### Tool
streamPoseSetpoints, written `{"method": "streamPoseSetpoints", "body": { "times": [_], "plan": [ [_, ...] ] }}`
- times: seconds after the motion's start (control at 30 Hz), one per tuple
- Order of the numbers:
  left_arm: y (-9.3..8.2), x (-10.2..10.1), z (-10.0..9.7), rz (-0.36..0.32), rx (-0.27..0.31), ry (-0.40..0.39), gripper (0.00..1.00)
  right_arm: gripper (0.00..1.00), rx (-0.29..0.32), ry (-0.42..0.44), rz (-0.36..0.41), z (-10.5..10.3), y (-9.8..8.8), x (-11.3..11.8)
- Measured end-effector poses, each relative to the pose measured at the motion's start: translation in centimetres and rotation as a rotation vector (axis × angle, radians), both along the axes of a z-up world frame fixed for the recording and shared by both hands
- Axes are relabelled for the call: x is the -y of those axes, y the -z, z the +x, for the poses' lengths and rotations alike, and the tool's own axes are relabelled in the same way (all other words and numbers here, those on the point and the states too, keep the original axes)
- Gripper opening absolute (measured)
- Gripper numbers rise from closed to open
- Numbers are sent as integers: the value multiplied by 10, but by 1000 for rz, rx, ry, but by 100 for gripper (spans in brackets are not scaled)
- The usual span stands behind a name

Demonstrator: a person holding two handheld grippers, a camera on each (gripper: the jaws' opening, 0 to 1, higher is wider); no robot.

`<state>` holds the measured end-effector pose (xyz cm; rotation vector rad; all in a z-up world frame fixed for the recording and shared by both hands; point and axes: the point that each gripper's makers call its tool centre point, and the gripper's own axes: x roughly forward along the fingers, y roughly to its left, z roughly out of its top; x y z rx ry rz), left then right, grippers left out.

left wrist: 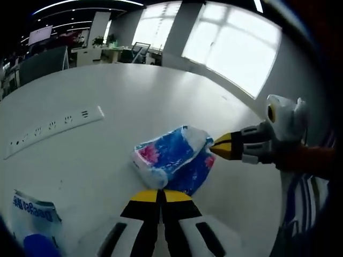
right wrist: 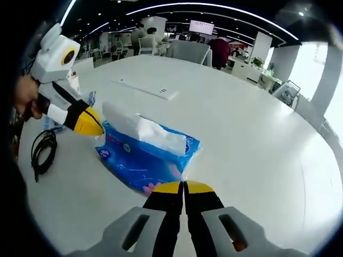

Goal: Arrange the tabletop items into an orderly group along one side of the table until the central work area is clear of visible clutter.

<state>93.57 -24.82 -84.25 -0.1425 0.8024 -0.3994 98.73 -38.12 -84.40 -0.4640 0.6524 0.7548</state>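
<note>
Both grippers were at the blue plastic tissue pack [right wrist: 144,158], which lay on the round white table [right wrist: 257,139]. The left gripper [left wrist: 159,196] and right gripper [right wrist: 184,187] each appeared clenched on opposite edges of its wrapper. Judging by this, carrying it aside came next. A black coiled cable [right wrist: 42,152] lay to the left, a white power strip [right wrist: 143,88] beyond.
</note>
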Motion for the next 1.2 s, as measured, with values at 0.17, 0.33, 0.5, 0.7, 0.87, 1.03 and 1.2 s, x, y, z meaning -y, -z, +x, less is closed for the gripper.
{"method": "streamPoseSetpoints", "body": {
  "times": [0.17,0.33,0.5,0.7,0.87,1.03,1.2],
  "plan": [
    [9,5,8,8,-22,-1,0,0,-10,29,-5,14,10,6],
    [9,5,8,13,-15,-11,2,0,-47,66,36,13,10,6],
    [6,7,7,37,11,8,6,8,-65,85,37,11,13,10],
    [-3,10,2,34,25,9,13,18,-68,107,54,6,10,13],
    [-11,10,-2,57,47,12,19,28,-67,109,72,4,7,11],
    [-20,0,-5,53,60,-35,25,33,-59,107,90,2,1,7],
    [-30,-12,-14,59,70,-74,29,40,-31,62,93,-3,-10,-1]
  ]
}}
